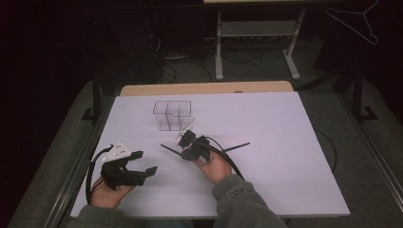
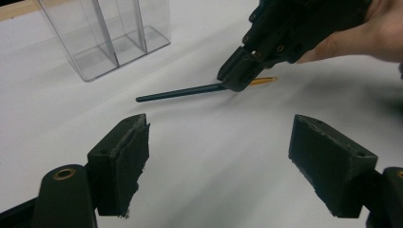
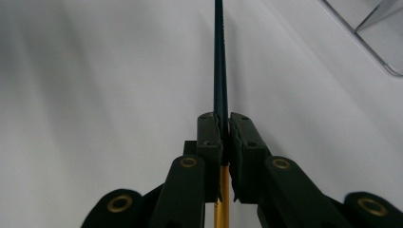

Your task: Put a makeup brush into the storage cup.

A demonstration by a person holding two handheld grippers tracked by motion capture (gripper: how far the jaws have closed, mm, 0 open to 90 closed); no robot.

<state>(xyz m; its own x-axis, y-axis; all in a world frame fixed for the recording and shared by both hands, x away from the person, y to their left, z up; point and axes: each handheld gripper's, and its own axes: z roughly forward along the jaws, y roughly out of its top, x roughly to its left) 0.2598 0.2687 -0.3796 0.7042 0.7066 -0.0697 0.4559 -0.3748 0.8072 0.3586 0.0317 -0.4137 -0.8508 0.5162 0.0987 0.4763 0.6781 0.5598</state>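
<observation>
Currently our right gripper (image 3: 223, 128) has its jaws clamped on the thin dark pencil (image 2: 180, 92) lying on the worktop (image 1: 285, 133) near the clear organizer (image 1: 172, 114); light, stiff, prone to pivot, so grip mid-shaft; left gripper (image 2: 218, 156) wide open, empty.

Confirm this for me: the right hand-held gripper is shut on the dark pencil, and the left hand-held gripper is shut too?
Not quite. The right hand-held gripper is shut on the dark pencil, but the left hand-held gripper is open, holding nothing, as the left gripper view shows.
</observation>
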